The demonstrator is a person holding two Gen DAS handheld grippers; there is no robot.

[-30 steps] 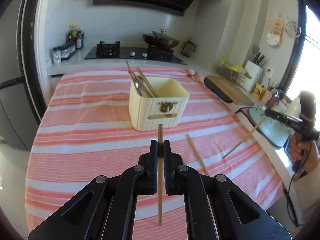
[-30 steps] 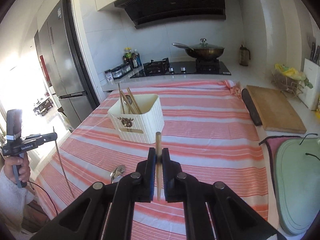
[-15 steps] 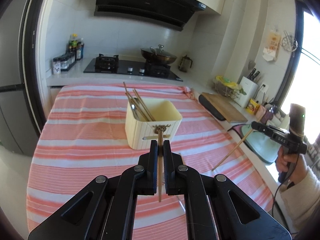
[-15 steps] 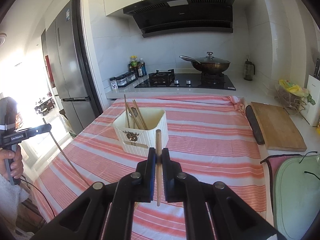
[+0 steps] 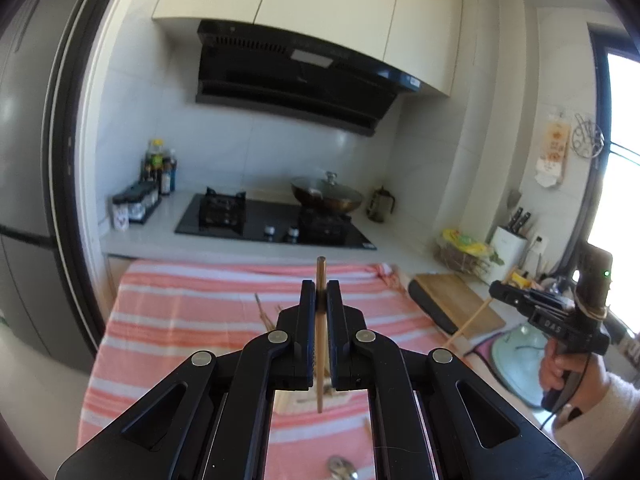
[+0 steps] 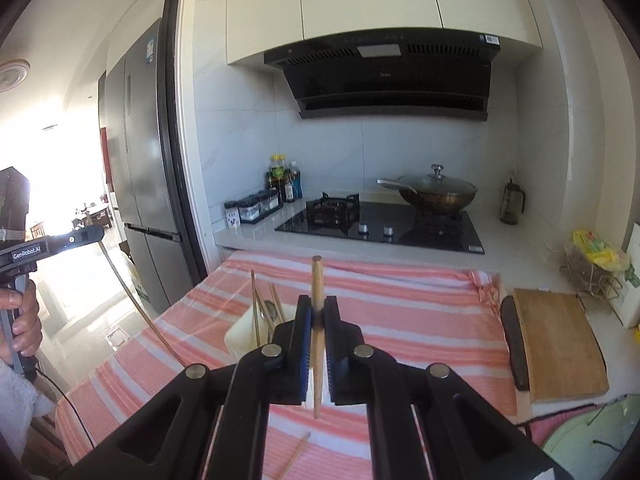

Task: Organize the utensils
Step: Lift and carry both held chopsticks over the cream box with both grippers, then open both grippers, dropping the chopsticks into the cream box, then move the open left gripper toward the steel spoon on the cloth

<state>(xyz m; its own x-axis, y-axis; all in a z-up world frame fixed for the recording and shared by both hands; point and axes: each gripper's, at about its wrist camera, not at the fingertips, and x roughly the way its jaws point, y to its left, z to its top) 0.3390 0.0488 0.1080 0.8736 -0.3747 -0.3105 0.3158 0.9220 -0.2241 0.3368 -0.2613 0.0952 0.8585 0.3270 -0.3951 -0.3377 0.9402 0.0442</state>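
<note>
My left gripper [image 5: 320, 290] is shut on a wooden chopstick [image 5: 320, 276] that stands upright between its jaws. My right gripper [image 6: 317, 306] is shut on another wooden chopstick [image 6: 316, 280], also upright. Both are raised above the striped table. The cream utensil holder [image 6: 244, 336] with several chopsticks in it [image 6: 262, 308] sits just below and left of the right gripper; in the left wrist view it is mostly hidden behind the jaws, only its chopstick tips [image 5: 262, 312] showing. The right gripper appears in the left wrist view [image 5: 500, 292], the left gripper in the right wrist view [image 6: 94, 236].
A loose chopstick [image 6: 294, 458] and a metal spoon [image 5: 340, 466] lie on the pink-striped cloth [image 6: 420, 312]. A cutting board [image 6: 556, 344] lies at the right. Stove with wok [image 6: 436, 196] and bottles [image 6: 282, 184] stand behind. A fridge [image 6: 148, 184] is at the left.
Both grippers have risen and tilted up with their chopsticks, moving in over the holder, which dropped low and behind the jaws.
</note>
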